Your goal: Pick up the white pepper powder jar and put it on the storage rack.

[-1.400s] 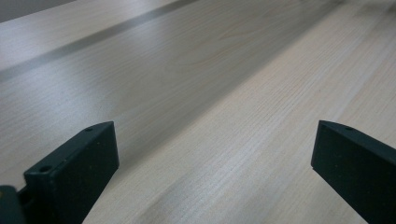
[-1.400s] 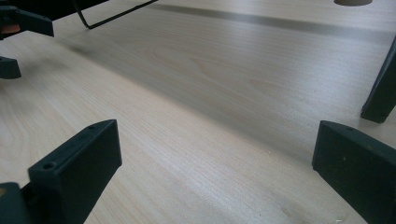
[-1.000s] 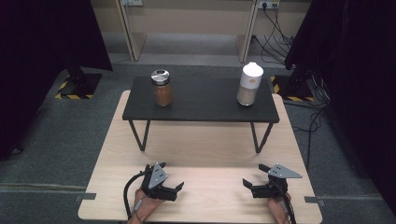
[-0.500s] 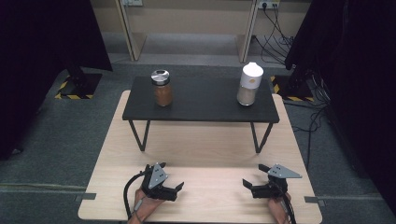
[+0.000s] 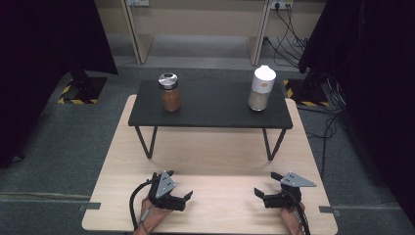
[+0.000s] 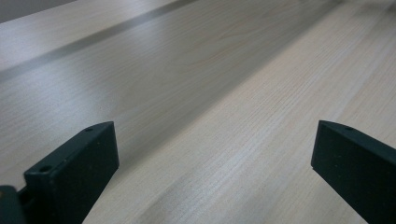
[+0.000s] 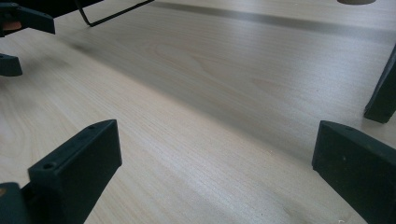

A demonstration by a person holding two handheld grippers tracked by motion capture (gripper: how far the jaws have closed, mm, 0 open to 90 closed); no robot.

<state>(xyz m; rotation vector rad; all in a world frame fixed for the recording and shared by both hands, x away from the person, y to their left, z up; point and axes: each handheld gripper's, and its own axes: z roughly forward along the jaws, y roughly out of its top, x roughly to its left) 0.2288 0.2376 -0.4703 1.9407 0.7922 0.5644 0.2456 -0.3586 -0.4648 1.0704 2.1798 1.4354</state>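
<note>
Your left gripper [image 5: 185, 198] and right gripper [image 5: 260, 195] rest near the wooden table's [image 5: 220, 147] front edge, jaws spread wide, holding nothing. The brown jar [image 5: 170, 92] and white bottle [image 5: 261, 88] stand well apart at the black bench's [image 5: 210, 106] left and right ends.

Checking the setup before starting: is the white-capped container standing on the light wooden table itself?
No, the white-capped container stands on the black raised shelf, at its right end, not on the wooden table.

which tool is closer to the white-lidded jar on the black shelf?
Right. The right tool rests near the table's front edge almost straight in front of the white-lidded jar; the left tool sits at the same front edge but farther left, more in line with the brown jar.
</note>
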